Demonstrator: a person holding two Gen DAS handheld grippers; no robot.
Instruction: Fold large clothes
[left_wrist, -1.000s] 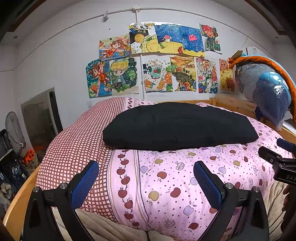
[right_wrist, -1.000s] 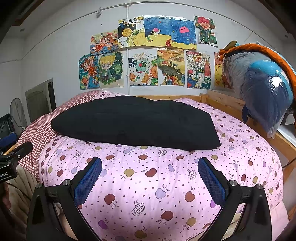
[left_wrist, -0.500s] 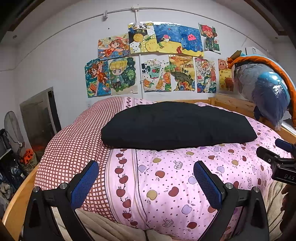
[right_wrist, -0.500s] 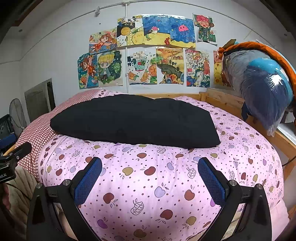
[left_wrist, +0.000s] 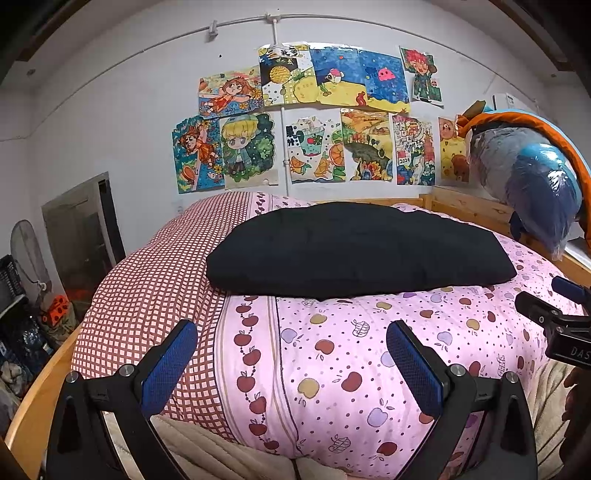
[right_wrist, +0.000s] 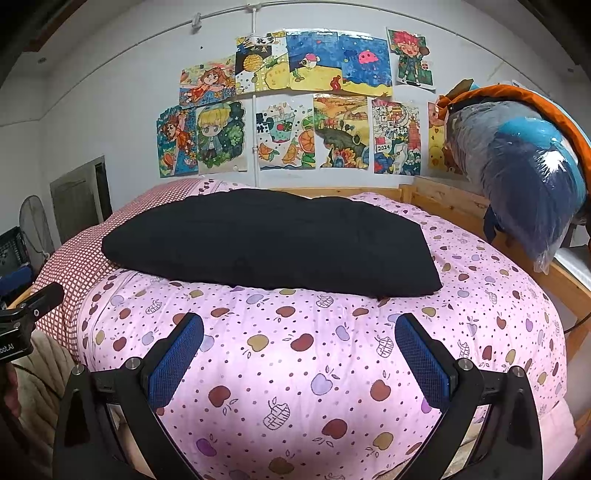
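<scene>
A black garment (left_wrist: 354, 251) lies folded in a flat, wide bundle on the pink apple-print quilt (left_wrist: 369, 350); it also shows in the right wrist view (right_wrist: 269, 240). My left gripper (left_wrist: 291, 360) is open and empty, held above the quilt's near edge, short of the garment. My right gripper (right_wrist: 299, 354) is open and empty too, above the quilt in front of the garment. Each gripper shows at the edge of the other's view: the right one (left_wrist: 554, 314), the left one (right_wrist: 22, 325).
A red-checked quilt panel (left_wrist: 155, 288) lies left of the garment. A wooden bed frame (right_wrist: 461, 203) runs along the back and right. A plastic-wrapped blue and orange bundle (right_wrist: 524, 162) hangs over the right rail. Drawings cover the wall (left_wrist: 314, 110). A fan (left_wrist: 26, 247) and clutter stand at left.
Both views have shifted slightly; the garment sits a touch lower and nearer in frame. Both grippers stay open and empty. The garment has not moved on the quilt.
</scene>
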